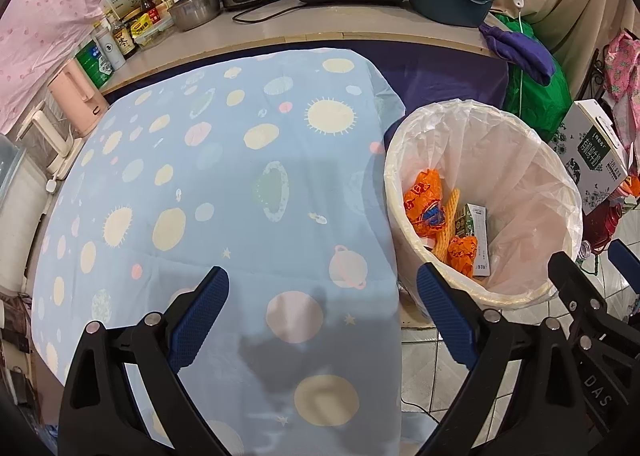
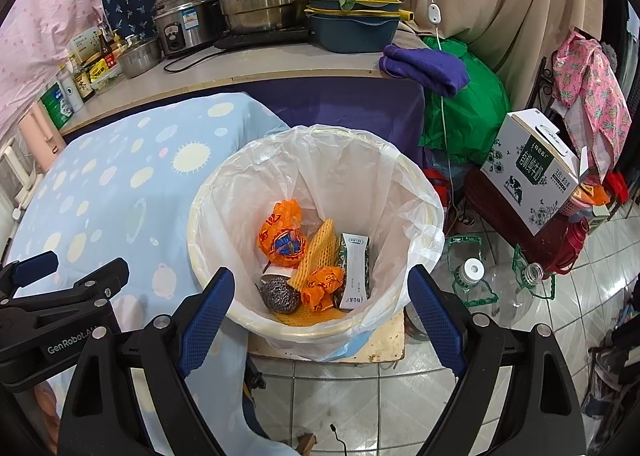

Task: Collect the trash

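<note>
Trash lies in the bin (image 2: 416, 192); both hand-held grippers, left (image 1: 324, 320) and right (image 2: 320, 312), gape wide and empty. The collecting seems done; next, check the tabletop (image 1: 200, 184) beside the bin.

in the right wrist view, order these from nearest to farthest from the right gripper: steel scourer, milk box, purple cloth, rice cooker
From the right gripper:
1. steel scourer, in the bin, just ahead between the open fingers.
2. milk box, off to the right on a stool.
3. purple cloth, hanging off the counter edge behind the bin.
4. rice cooker, far back left on the counter.
</note>
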A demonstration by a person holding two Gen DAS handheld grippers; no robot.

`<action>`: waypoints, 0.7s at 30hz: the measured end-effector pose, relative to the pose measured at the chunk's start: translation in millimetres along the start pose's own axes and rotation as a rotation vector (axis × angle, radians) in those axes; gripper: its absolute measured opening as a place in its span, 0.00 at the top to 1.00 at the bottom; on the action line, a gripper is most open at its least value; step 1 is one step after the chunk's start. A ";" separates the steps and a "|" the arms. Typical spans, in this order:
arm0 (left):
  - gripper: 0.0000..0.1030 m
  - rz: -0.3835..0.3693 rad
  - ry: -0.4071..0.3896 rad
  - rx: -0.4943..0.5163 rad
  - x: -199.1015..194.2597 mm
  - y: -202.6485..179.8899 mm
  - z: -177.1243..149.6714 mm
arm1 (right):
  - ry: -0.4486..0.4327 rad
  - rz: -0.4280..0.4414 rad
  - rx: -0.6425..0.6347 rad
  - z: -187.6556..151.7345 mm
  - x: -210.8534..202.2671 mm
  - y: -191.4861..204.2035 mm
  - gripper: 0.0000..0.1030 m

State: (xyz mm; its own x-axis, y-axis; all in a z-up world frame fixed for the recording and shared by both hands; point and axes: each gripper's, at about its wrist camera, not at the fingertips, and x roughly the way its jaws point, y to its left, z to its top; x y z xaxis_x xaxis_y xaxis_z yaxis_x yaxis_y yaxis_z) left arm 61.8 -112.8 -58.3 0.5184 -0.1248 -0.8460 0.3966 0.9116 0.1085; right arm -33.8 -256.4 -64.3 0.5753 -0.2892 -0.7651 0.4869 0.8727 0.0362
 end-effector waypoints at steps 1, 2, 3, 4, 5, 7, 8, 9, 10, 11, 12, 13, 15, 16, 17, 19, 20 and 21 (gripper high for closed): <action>0.12 0.007 -0.004 0.003 -0.6 -0.5 -0.5 | 0.000 -0.001 -0.001 0.1 0.0 0.0 0.18; 0.12 0.008 -0.009 0.004 -1.5 -0.9 -1.1 | 0.000 0.000 0.000 0.1 -0.1 -0.2 0.18; 0.12 0.010 -0.011 0.010 -1.8 -1.9 -1.3 | 0.000 0.001 -0.001 0.0 0.0 -0.2 0.18; 0.12 0.015 -0.008 0.013 -1.6 -2.7 -1.3 | 0.001 0.000 -0.001 -0.1 0.4 -0.1 0.18; 0.12 0.016 -0.006 0.015 -1.2 -3.0 -1.5 | 0.001 0.000 -0.001 0.2 0.1 -0.2 0.18; 0.12 0.019 -0.004 0.017 -1.1 -3.5 -2.1 | 0.003 0.001 -0.002 -0.3 0.4 0.0 0.18; 0.12 0.021 -0.005 0.020 -1.3 -3.9 -2.4 | 0.003 0.001 -0.001 -0.4 0.4 -0.1 0.18; 0.12 0.020 -0.003 0.023 -1.0 -4.5 -2.6 | 0.004 0.002 0.001 -0.5 0.5 -0.2 0.18; 0.12 0.018 0.002 0.024 -0.6 -5.0 -2.7 | 0.005 0.002 0.001 -0.7 0.9 -0.1 0.18; 0.12 0.015 0.005 0.028 -0.6 -5.7 -3.1 | 0.008 0.002 0.002 -1.2 1.0 0.2 0.18; 0.12 0.017 0.007 0.034 -0.7 -6.7 -3.5 | 0.011 0.003 0.001 -1.5 1.1 -0.2 0.18; 0.12 0.018 0.011 0.040 -0.7 -7.6 -3.5 | 0.013 0.003 0.001 -1.2 1.0 -0.1 0.18; 0.12 0.017 0.022 0.047 0.2 -8.9 -2.6 | 0.019 0.005 -0.003 -0.3 1.5 -0.2 0.18; 0.12 0.017 0.025 0.049 0.5 -9.2 -1.8 | 0.021 0.004 -0.004 0.6 2.0 -0.6 0.18; 0.12 0.017 0.028 0.051 0.9 -9.5 -1.3 | 0.024 0.004 -0.005 1.2 2.5 -0.5 0.18; 0.12 0.008 0.043 0.054 3.4 -9.7 0.6 | 0.028 0.000 -0.008 3.3 3.4 -1.0 0.18; 0.12 0.003 0.053 0.059 4.8 -10.2 1.2 | 0.029 -0.003 -0.011 4.6 3.7 -0.9 0.18; 0.12 0.000 0.061 0.063 6.3 -10.7 1.9 | 0.028 -0.005 -0.014 5.5 3.8 -0.8 0.18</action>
State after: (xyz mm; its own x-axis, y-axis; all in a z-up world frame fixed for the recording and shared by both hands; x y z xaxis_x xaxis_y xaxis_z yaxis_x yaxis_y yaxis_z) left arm 62.3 -124.2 -63.7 0.4724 -0.0990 -0.8758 0.4446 0.8848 0.1398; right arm -28.4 -260.4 -63.7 0.5542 -0.2827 -0.7829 0.4805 0.8767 0.0237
